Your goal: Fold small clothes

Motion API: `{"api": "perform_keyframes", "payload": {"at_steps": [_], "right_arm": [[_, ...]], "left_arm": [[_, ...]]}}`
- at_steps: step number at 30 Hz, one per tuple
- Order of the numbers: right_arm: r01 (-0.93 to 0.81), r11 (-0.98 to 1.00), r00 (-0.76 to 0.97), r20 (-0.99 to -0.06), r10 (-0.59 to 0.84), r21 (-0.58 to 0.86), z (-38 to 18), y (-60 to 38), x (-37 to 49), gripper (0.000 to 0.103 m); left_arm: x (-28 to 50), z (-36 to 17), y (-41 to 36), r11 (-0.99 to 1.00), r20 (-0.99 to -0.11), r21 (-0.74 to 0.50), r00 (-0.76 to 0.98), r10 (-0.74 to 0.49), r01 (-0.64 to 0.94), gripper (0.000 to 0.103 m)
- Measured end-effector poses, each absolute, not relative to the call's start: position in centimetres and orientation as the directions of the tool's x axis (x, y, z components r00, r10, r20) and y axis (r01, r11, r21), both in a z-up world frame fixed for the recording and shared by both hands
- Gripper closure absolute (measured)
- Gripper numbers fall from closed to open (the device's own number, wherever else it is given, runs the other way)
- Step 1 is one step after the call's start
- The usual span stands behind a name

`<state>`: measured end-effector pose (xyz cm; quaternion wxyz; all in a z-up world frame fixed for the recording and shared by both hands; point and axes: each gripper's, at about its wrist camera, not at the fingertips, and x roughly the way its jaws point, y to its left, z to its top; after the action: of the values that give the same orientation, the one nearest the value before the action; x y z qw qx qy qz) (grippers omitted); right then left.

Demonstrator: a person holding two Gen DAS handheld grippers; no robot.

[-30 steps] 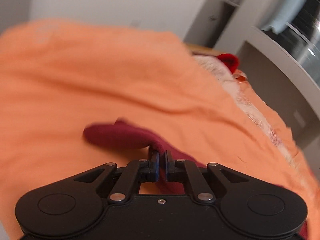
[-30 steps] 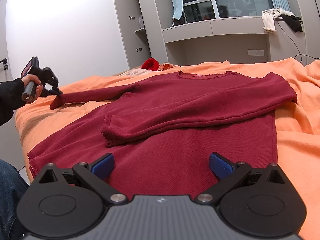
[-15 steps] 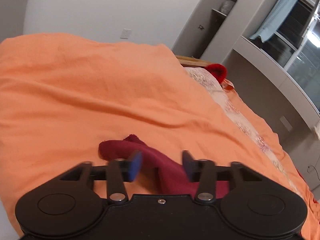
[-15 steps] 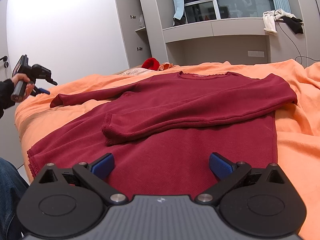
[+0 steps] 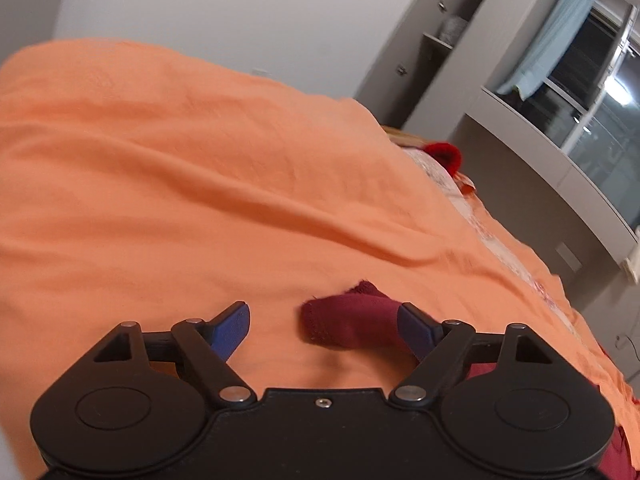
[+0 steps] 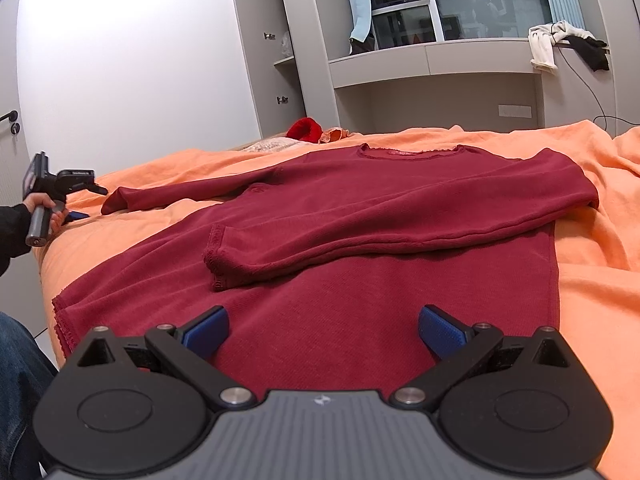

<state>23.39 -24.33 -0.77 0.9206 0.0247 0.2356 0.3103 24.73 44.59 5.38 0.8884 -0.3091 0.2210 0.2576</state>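
Both tongs agape, empty: left tongs (image 5: 322,322) just behind the outstretched sleeve cuff (image 5: 344,322), right tongs (image 6: 322,330) over sweater (image 6: 360,280) hem, flattened for folding.

White wall (image 6: 140,60), grey cabinets (image 6: 264,52) — dark window (image 6: 480,0), orange bedspread (image 5: 160,160)
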Motion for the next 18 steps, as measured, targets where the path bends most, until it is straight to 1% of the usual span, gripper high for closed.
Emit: {"api": "perform_keyframes", "payload": {"at_steps": [1,2,4,5,6,8,10,11,13,15,18], "right_arm": [[-0.561,0.805,0.697,-0.415,0.585,0.192,-0.8,-24.4,23.4,0.0],[-0.562,0.805,0.698,-0.412,0.586,0.193,-0.9,-24.4,23.4,0.0],[-0.563,0.804,0.698,-0.411,0.587,0.193,-1.0,-24.5,23.3,0.0],[-0.563,0.804,0.697,-0.412,0.587,0.192,-1.0,-24.5,23.4,0.0],[-0.563,0.804,0.697,-0.414,0.586,0.19,-1.0,-24.5,23.4,0.0],[-0.564,0.804,0.696,-0.415,0.586,0.189,-1.0,-24.5,23.4,0.0],[-0.564,0.804,0.696,-0.415,0.586,0.19,-1.0,-24.5,23.4,0.0],[-0.564,0.804,0.696,-0.415,0.586,0.189,-1.0,-24.5,23.4,0.0],[-0.563,0.805,0.696,-0.416,0.585,0.188,-0.9,-24.5,23.4,0.0],[-0.563,0.805,0.697,-0.416,0.584,0.187,-0.9,-24.6,23.4,0.0],[-0.563,0.805,0.697,-0.417,0.584,0.186,-0.9,-24.6,23.4,0.0]], "left_arm": [[25.4,5.0,44.6,0.684,-0.552,-0.432,0.772,0.315,-0.588,0.024],[25.9,4.6,44.6,0.684,-0.549,-0.434,0.774,0.315,-0.587,0.029],[27.1,4.1,44.7,0.663,-0.557,-0.455,0.771,0.309,-0.594,0.045],[27.6,4.0,44.8,0.65,-0.564,-0.47,0.77,0.298,-0.596,0.072],[28.1,4.0,44.9,0.643,-0.573,-0.482,0.769,0.284,-0.596,0.093],[28.7,4.5,44.3,0.648,-0.57,-0.47,0.767,0.295,-0.599,0.094],[28.9,6.0,43.4,0.682,-0.564,-0.433,0.767,0.305,-0.589,0.095],[29.0,6.9,42.9,0.693,-0.575,-0.408,0.757,0.311,-0.594,0.096],[29.1,8.8,42.3,0.679,-0.639,-0.363,0.701,0.318,-0.638,0.096],[29.0,10.6,42.3,0.652,-0.72,-0.336,0.632,0.287,-0.68,0.096],[28.4,14.1,41.7,0.701,-0.761,-0.273,0.594,0.262,-0.659,0.096]]}}
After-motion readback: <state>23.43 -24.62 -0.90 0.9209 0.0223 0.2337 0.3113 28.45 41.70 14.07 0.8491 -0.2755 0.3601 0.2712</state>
